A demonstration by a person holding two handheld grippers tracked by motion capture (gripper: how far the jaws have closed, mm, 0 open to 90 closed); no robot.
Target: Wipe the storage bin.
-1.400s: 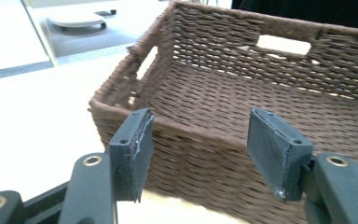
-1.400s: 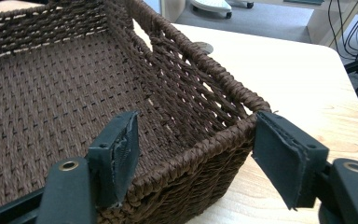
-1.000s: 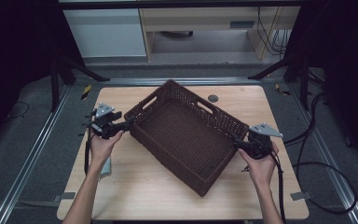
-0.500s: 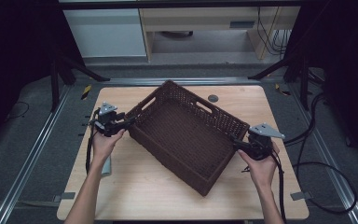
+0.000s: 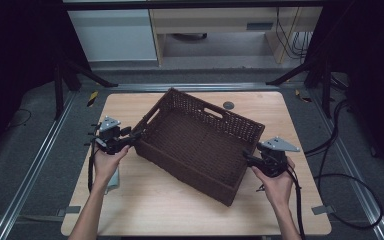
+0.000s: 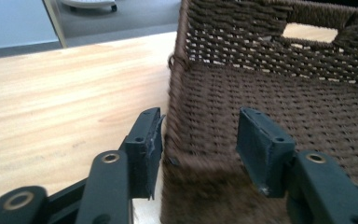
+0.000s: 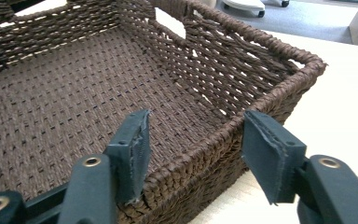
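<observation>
A dark brown woven basket [image 5: 215,114], empty, sits askew on the wooden table [image 5: 170,210]. My left gripper [image 5: 132,135] is at its left end. In the left gripper view the left gripper [image 6: 200,140] straddles the basket's [image 6: 270,60] end wall, with one pad against the outside and the other apart inside. My right gripper [image 5: 247,159] is at the right end. The right gripper [image 7: 196,140] has the basket's [image 7: 74,93] rim between its pads with gaps on both sides. Both pairs of jaws have just been closing around the wall.
A small dark round disc [image 5: 228,105] lies on the table behind the basket. A pale flat item [image 5: 112,180] rests under the left forearm. Metal rails [image 5: 35,165] flank the table, and cables [image 5: 350,185] trail on the floor at the right.
</observation>
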